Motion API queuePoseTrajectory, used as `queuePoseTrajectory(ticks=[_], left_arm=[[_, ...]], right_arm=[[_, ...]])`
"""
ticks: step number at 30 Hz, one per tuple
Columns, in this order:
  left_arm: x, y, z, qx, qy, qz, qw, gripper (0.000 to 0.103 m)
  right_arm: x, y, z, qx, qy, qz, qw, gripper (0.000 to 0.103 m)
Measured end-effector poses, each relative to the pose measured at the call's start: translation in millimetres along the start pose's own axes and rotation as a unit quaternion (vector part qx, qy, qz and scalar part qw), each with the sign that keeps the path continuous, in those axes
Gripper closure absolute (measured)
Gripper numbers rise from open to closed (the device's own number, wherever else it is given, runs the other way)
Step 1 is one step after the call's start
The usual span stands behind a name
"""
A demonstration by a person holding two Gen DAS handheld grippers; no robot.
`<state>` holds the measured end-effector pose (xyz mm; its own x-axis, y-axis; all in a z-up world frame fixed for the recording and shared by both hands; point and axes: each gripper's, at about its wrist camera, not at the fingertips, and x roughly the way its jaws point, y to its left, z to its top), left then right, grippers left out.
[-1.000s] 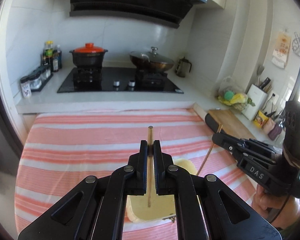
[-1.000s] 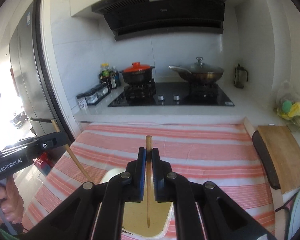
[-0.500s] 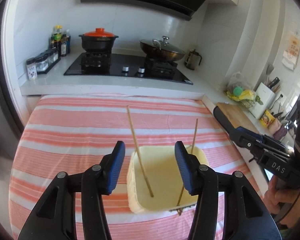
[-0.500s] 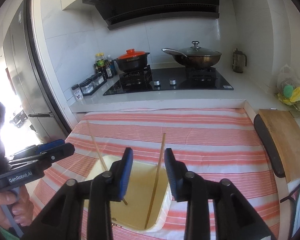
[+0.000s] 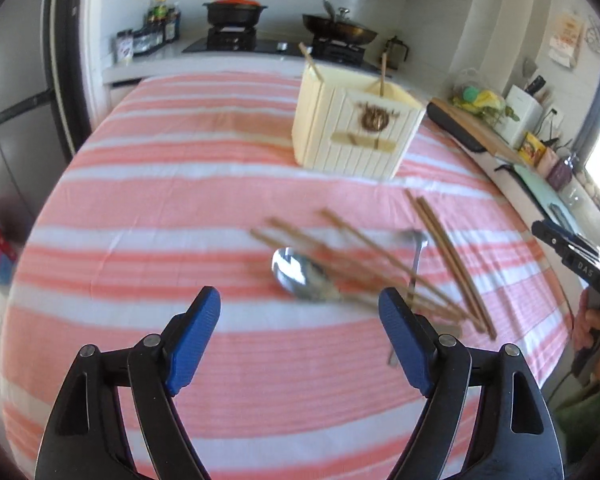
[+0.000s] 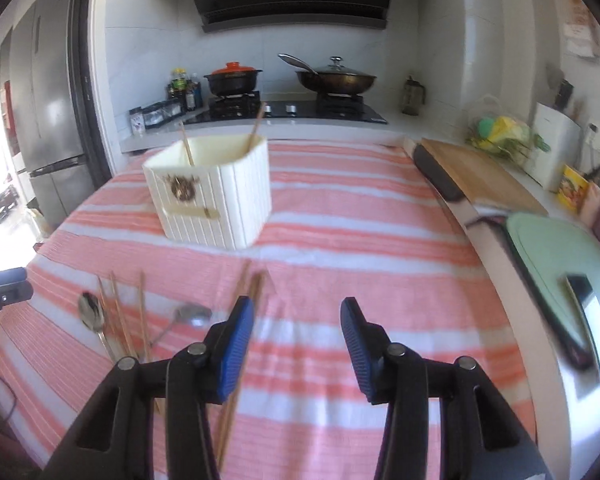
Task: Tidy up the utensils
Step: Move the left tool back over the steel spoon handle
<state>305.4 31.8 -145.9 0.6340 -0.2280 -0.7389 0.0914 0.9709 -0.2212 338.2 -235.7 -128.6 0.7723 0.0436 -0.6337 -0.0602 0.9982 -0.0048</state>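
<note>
A cream ribbed utensil holder point(image 5: 356, 128) point(image 6: 216, 196) stands on the striped tablecloth with two wooden chopsticks point(image 5: 311, 63) point(image 6: 256, 128) leaning inside it. Several more chopsticks point(image 5: 448, 256) point(image 6: 248, 292) and two metal spoons point(image 5: 300, 276) point(image 6: 90, 312) lie loose on the cloth in front of it. My left gripper point(image 5: 300, 340) is open and empty, just short of the larger spoon. My right gripper point(image 6: 296, 344) is open and empty, to the right of a chopstick pair. The right gripper also shows in the left wrist view point(image 5: 568, 252) at the right edge.
The pink and white striped cloth point(image 5: 160, 208) covers the table. A wooden cutting board point(image 6: 480, 172) and a pale green appliance point(image 6: 560, 264) lie along the right edge. The stove with an orange-lidded pot point(image 6: 232, 80) and a wok point(image 6: 334, 78) is behind.
Both grippers opened and let their chopsticks drop into the holder, then pulled back and down toward the loose utensils on the cloth. The holder is now farther away.
</note>
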Motion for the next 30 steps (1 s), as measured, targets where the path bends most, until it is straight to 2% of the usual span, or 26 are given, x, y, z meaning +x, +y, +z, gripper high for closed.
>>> queuePoseTrajectory(ticks=[3, 5, 7, 10, 14, 18, 25, 28, 30], left_arm=[[7.1, 3.9, -32.3, -0.051, 0.014, -0.01, 0.9986, 0.02], [11.7, -0.6, -40.9, -0.054, 0.019, -0.014, 0.9983, 0.02], [12.6, -5.2, -43.9, -0.044, 0.021, 0.002, 0.9988, 0.02], [9.3, -10.7, -44.9, -0.032, 0.013, 0.015, 0.9993, 0.02], [8.3, -14.8, -39.6, -0.035, 0.008, 0.009, 0.9993, 0.017], [15.9, -22.1, -31.0, -0.05, 0.011, -0.01, 0.9987, 0.015], [41.9, -35.8, -27.6, -0.102, 0.036, -0.028, 0.9937, 0.015], [54.9, -49.2, -24.9, -0.1, 0.046, -0.023, 0.9937, 0.015], [63.0, -57.8, -21.8, -0.096, 0.044, -0.005, 0.9944, 0.015]], right_arm=[[-9.9, -5.1, -45.2, 0.024, 0.002, -0.037, 0.999, 0.057], [-11.4, -9.0, -63.3, 0.036, 0.004, -0.049, 0.998, 0.057], [-6.9, -9.8, -73.2, 0.031, 0.01, -0.059, 0.998, 0.057], [-2.1, -11.9, -78.6, 0.016, 0.008, -0.069, 0.997, 0.057], [12.5, -22.0, -82.3, 0.033, 0.016, -0.067, 0.997, 0.057], [23.4, -26.7, -85.3, 0.044, 0.03, -0.062, 0.997, 0.057], [27.9, -19.5, -84.6, 0.03, 0.027, -0.067, 0.997, 0.057], [28.2, -17.2, -84.8, 0.024, 0.027, -0.071, 0.997, 0.057], [28.3, -16.6, -84.7, 0.023, 0.026, -0.072, 0.997, 0.057]])
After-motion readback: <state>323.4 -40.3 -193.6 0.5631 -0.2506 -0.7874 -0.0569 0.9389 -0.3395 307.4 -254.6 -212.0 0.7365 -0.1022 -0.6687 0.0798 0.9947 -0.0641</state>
